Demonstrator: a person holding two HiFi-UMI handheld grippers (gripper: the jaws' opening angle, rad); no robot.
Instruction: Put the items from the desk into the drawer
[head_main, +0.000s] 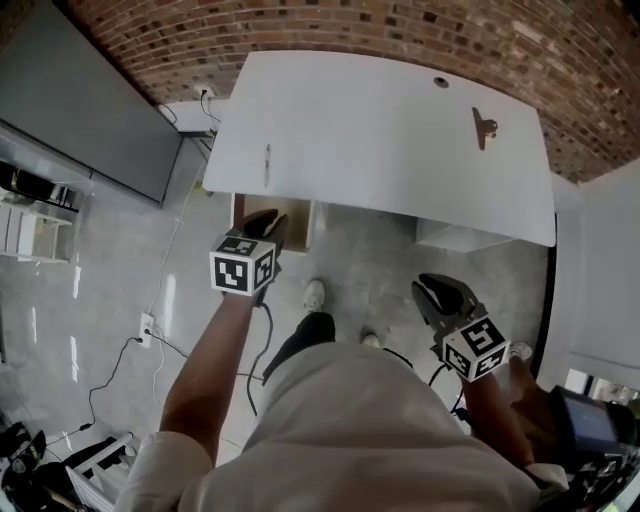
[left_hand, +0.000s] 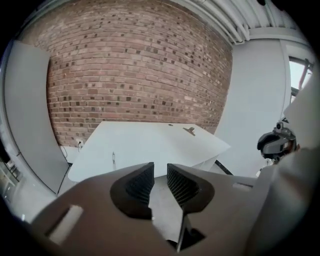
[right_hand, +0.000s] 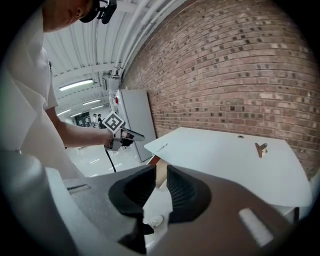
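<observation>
On the white desk (head_main: 380, 130) lie a thin pen (head_main: 267, 163) near its left edge and a dark binder clip (head_main: 484, 127) at the far right. Below the desk's left front edge, a brown drawer (head_main: 290, 215) shows partly. My left gripper (head_main: 265, 222) hangs in front of that drawer, short of the desk, jaws close together with nothing between them (left_hand: 160, 167). My right gripper (head_main: 432, 287) is lower and further back over the floor, also empty (right_hand: 161, 172). The pen (left_hand: 113, 159) and the clip (right_hand: 260, 148) lie well beyond both grippers.
A brick wall (head_main: 330, 30) runs behind the desk. A grey panel (head_main: 80, 100) leans at the left. A white cabinet (head_main: 465, 238) stands under the desk's right side. Cables and a floor socket (head_main: 147, 325) lie at the left, and the person's shoes (head_main: 314, 294) are below.
</observation>
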